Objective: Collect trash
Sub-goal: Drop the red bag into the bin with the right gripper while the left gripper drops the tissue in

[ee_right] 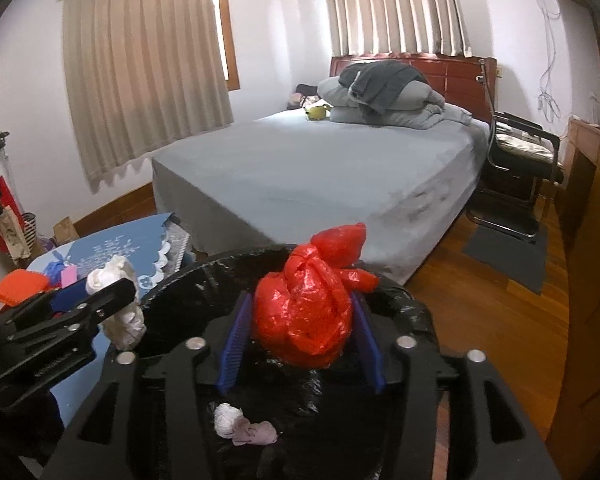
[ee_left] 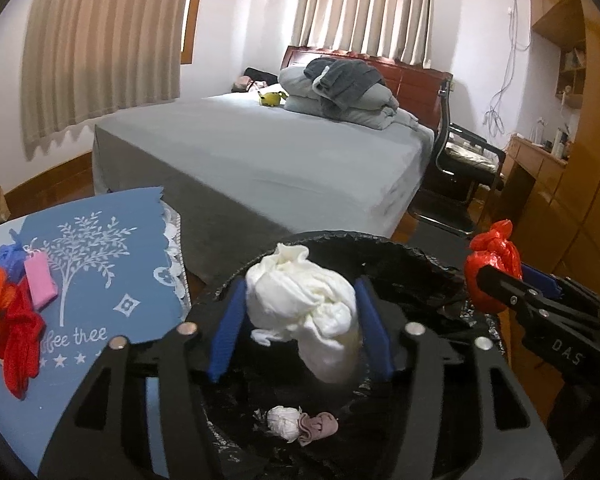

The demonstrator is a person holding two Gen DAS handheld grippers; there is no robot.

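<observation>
My left gripper (ee_left: pixel 300 312) is shut on a knotted white plastic bag (ee_left: pixel 300 304) and holds it over the black-lined bin (ee_left: pixel 400 256). My right gripper (ee_right: pixel 300 320) is shut on a knotted red plastic bag (ee_right: pixel 304 312) over the same bin (ee_right: pixel 204 280). A white tissue wad (ee_left: pixel 284 420) and a pinkish crumpled wad (ee_left: pixel 320 426) lie on the bin's bottom. The red bag also shows in the left wrist view (ee_left: pixel 492 264), and the white bag in the right wrist view (ee_right: pixel 120 304).
A round table with a blue cloth (ee_left: pixel 100 264) stands left of the bin, carrying orange, red and blue knitwear (ee_left: pixel 16 320) and a pink block (ee_left: pixel 40 280). A grey bed (ee_left: pixel 280 152) lies behind. A black chair (ee_left: pixel 460 160) and wooden cabinets (ee_left: pixel 580 160) are at right.
</observation>
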